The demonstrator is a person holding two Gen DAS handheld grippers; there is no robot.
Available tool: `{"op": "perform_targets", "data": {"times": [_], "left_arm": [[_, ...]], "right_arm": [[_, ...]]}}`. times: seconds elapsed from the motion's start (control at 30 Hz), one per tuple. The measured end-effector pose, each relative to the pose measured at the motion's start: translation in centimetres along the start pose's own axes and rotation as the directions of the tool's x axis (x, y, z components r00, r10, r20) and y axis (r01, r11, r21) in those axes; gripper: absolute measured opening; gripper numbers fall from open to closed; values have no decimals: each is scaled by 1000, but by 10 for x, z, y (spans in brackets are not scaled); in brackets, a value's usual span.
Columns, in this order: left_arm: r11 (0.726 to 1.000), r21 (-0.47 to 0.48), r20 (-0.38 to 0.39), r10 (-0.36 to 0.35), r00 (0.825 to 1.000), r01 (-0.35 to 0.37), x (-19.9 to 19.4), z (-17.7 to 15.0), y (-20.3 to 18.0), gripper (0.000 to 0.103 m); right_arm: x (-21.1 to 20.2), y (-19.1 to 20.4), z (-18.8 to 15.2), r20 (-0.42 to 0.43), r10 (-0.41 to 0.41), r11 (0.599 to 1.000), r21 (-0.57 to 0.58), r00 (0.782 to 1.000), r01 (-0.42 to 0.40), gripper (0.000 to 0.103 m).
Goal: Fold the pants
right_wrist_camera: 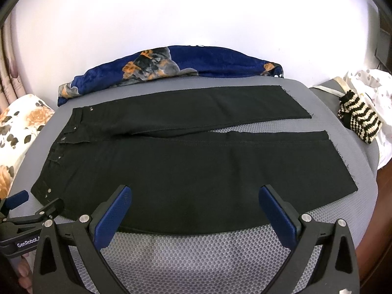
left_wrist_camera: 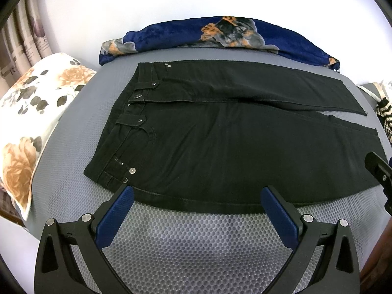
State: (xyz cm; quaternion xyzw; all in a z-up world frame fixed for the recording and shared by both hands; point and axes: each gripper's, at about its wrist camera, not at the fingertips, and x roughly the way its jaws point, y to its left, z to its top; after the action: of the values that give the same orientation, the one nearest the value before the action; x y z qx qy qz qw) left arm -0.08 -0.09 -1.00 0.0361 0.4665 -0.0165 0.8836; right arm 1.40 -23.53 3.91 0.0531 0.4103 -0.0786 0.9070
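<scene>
The black pants lay flat and unfolded on a grey mesh-covered bed, waistband to the left and both legs running to the right, the far leg angled slightly away so that a wedge of grey showed between the hems. The left gripper hovered at the near edge of the pants by the waist end, its jaws wide apart and holding nothing, the blue pads just over the side seam. The right gripper hovered at the same near edge further toward the legs, its jaws likewise spread and empty. Each gripper showed at the edge of the other's view. Beyond the pants a blue blanket with orange flowers lay bunched along the far side. A floral pillow sat to the left, and a black-and-cream striped knit lay off to the right.
</scene>
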Motion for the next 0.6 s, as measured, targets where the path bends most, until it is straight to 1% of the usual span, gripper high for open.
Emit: {"op": "perform_targets", "data": {"times": [0.4,0.6], "left_arm": [[1000,-26,-3,-3,1000,2,5,5,6,103],[999,-34,5,-14,1000,15,5,10,11,103]], "right_arm": [[0,-1,4,3,-16,1000,0,1000,16,103],[-2,-3,9,12,-14,1000,13,1000,14,103]]}}
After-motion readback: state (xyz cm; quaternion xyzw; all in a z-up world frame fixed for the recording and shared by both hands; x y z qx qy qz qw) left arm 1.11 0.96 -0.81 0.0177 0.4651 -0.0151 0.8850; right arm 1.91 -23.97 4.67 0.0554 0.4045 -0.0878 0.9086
